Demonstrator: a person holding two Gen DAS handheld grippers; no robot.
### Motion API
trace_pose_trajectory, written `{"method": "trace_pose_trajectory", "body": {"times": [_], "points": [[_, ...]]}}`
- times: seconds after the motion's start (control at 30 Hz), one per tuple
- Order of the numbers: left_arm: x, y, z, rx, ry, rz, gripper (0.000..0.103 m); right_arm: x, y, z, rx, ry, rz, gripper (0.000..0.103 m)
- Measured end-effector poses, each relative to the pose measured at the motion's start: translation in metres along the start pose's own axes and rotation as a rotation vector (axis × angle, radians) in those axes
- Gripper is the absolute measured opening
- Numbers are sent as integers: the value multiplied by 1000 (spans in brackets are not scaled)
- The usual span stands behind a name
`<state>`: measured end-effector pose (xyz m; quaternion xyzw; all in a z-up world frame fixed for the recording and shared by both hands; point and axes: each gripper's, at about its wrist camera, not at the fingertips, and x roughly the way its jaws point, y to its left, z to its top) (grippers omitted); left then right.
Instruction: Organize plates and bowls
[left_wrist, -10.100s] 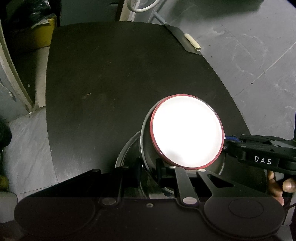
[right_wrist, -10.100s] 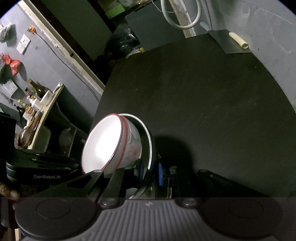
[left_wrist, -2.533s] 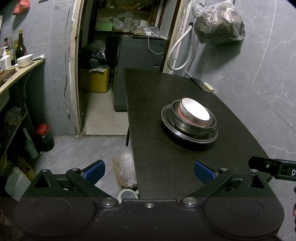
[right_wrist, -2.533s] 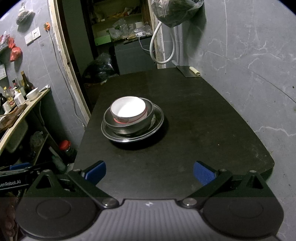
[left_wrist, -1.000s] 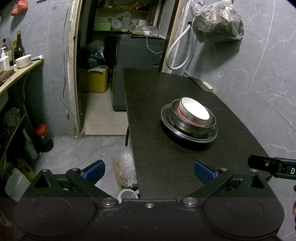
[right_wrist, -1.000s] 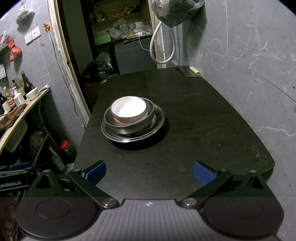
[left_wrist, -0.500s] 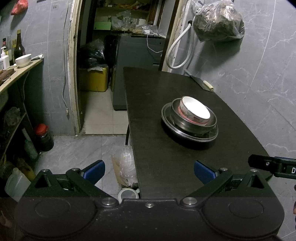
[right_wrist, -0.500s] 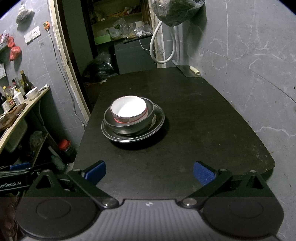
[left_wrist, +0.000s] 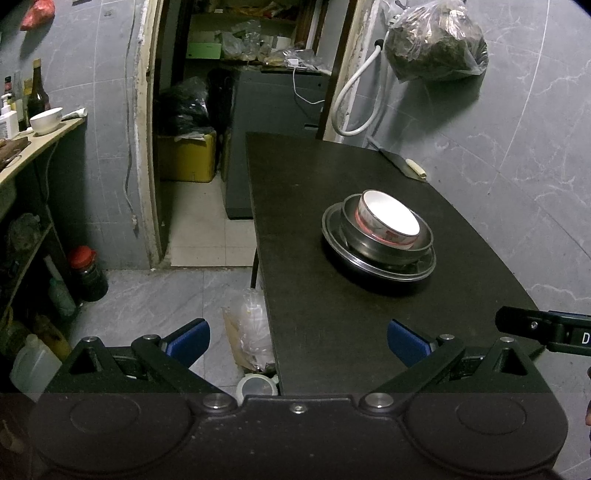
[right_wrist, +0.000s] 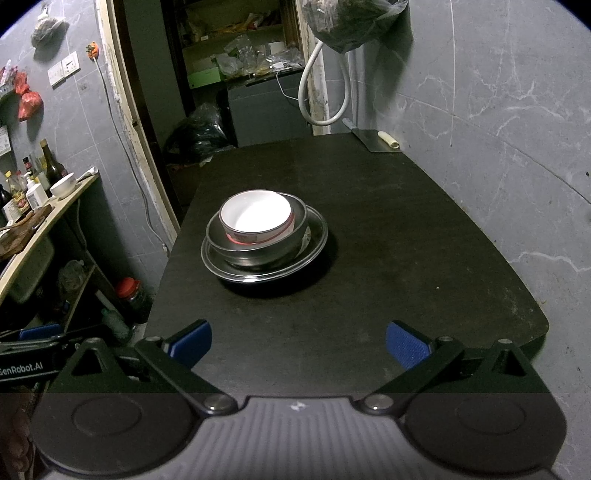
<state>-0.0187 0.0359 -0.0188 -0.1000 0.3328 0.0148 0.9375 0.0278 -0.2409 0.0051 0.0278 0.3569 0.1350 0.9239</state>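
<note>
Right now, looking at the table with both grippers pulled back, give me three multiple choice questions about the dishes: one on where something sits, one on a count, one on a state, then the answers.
1. Where does the white bowl sit?
A. inside the steel bowl
B. on the bare table
C. under the plate

2. How many dishes make up the stack?
A. two
B. three
C. five

3. How is the right gripper?
A. shut on the bowl
B. shut and empty
C. open and empty

Answers:
1 A: the steel bowl rings it.
2 B: white bowl, steel bowl and steel plate, nested on the table.
3 C: its blue pads stand wide apart, nothing between them.
</note>
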Motion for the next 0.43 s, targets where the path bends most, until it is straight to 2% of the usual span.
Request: {"method": "trace_pose_trajectory", "body": {"times": [0.2, 0.43], "points": [[6, 4, -2, -51, 59, -19, 102, 1, 0, 0, 2, 1, -1, 103], [2, 3, -1, -61, 42, -8, 102, 4, -3, 0, 4, 3, 0, 103]]}}
